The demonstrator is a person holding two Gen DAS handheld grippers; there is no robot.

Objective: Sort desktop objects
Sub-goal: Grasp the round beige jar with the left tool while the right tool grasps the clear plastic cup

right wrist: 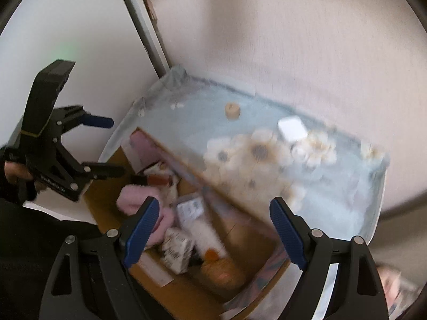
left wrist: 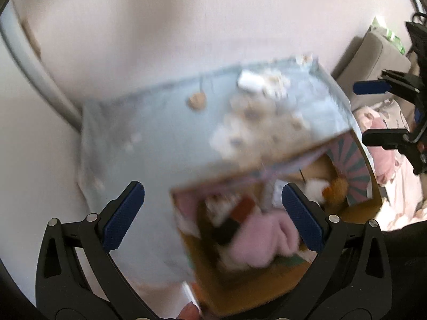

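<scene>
I saw soft, even daylight and no hard shadows. Motion blur smeared the box (right wrist: 186,240) and the table (right wrist: 333,186) beyond it; fisheye curvature darkened both views' corners.

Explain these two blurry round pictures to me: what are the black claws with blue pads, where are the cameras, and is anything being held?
Each picture comes from a fisheye camera on a hand-held gripper, looking along its two fingers. A person carries one per hand. The left gripper and right gripper both stand open, holding nothing. Below them is a cardboard box with a pink soft item and small packets inside. It sits on a light blue flowered cloth, where a small tan round piece and a white block lie.
</scene>
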